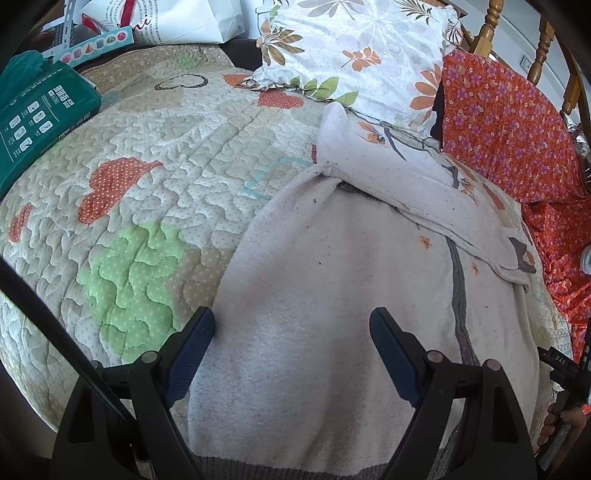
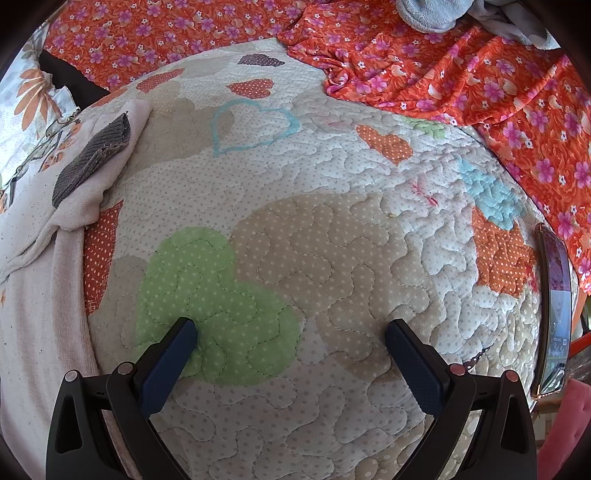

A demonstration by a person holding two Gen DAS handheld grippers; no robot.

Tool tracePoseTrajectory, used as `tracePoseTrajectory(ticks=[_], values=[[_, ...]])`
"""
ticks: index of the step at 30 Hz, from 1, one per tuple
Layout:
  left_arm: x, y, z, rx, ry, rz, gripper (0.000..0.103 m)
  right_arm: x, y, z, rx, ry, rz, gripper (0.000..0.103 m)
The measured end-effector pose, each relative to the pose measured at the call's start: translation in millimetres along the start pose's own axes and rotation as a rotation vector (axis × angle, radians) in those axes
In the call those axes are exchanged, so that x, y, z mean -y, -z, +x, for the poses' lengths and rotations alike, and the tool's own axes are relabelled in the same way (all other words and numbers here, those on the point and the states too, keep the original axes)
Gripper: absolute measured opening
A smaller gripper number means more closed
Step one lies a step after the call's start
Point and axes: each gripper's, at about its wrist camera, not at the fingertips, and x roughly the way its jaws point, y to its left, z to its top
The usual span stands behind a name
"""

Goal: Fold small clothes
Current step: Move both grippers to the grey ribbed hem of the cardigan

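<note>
A small pale pink sweatshirt (image 1: pixel 332 280) with grey trim lies on the quilted bed cover (image 1: pixel 155 155). One sleeve is folded across its upper part. My left gripper (image 1: pixel 291 325) hovers open over the garment's lower body, nothing between its fingers. In the right wrist view the same sweatshirt (image 2: pixel 33 295) lies at the left edge, its grey ribbed cuff (image 2: pixel 92 158) turned up. My right gripper (image 2: pixel 291 332) stands open over the bare quilt (image 2: pixel 332 240), to the right of the garment, holding nothing.
A floral pillow (image 1: pixel 351 48) and orange flowered cloth (image 1: pixel 509 122) lie at the head of the bed. A green box (image 1: pixel 37 122) sits at the left. A phone (image 2: pixel 554 314) rests at the quilt's right edge. Wooden chair posts (image 1: pixel 491 26) stand behind.
</note>
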Motion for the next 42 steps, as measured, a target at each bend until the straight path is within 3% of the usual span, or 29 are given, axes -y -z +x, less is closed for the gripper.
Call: tracePoseTrajectory(ticks=[42], values=[[-15, 26, -12, -0.041, 0.014, -0.065, 0.085, -3, 3, -4, 0.007, 0.008, -0.003, 0.103]])
